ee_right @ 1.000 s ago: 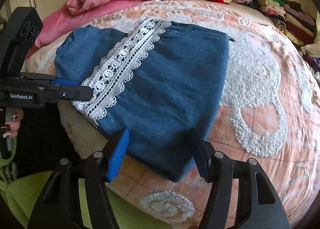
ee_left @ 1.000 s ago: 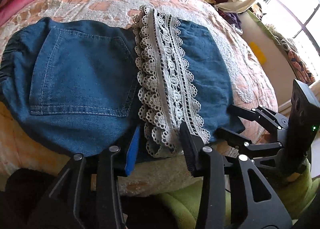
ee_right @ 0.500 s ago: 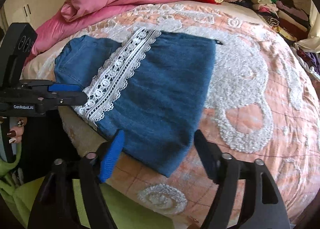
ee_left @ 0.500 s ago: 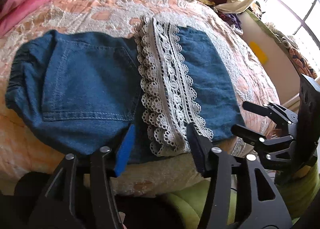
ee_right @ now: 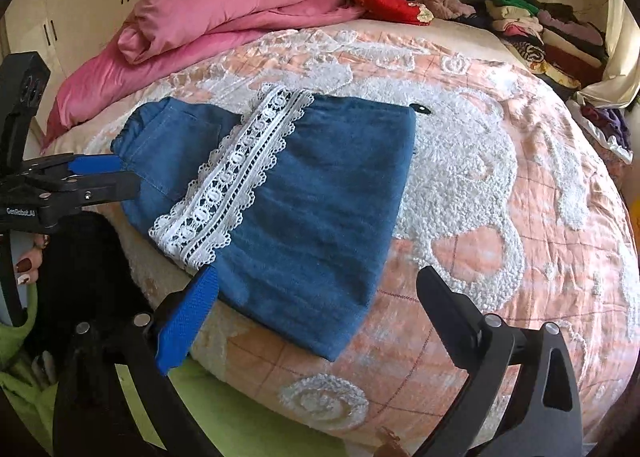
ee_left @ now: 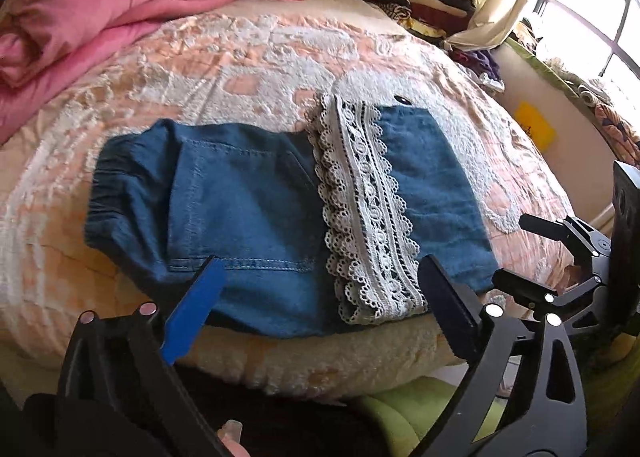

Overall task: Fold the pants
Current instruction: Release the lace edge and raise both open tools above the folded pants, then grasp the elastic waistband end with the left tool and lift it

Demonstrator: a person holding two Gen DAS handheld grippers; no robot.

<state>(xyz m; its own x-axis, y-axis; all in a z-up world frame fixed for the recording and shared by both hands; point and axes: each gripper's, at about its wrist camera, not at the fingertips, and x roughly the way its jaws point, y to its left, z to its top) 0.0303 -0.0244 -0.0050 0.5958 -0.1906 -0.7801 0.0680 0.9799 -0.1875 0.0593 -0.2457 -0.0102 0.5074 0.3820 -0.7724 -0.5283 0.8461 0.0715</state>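
Bed (ee_right: pixel 520 161) with peach quilt | pants (ee_left: pixel 248 209) folded flat at near edge, lace strip (ee_left: pixel 368 217) across | soft floppy denim, I'd pinch a corner | left hand-held gripper (ee_left: pixel 316 321) and right hand-held gripper (ee_right: pixel 316 321) both wide open, empty

Two black two-finger grippers hang apart in the air, each with jaws spread wide and nothing between them. The left gripper (ee_left: pixel 316 309), one blue-padded finger (ee_left: pixel 192 309) and one dark, points forward; the right gripper (ee_right: pixel 316 305) sits just beside it, likewise gaping. A hand with dark painted nails (ee_right: pixel 28 265) grips the left tool's handle from below.
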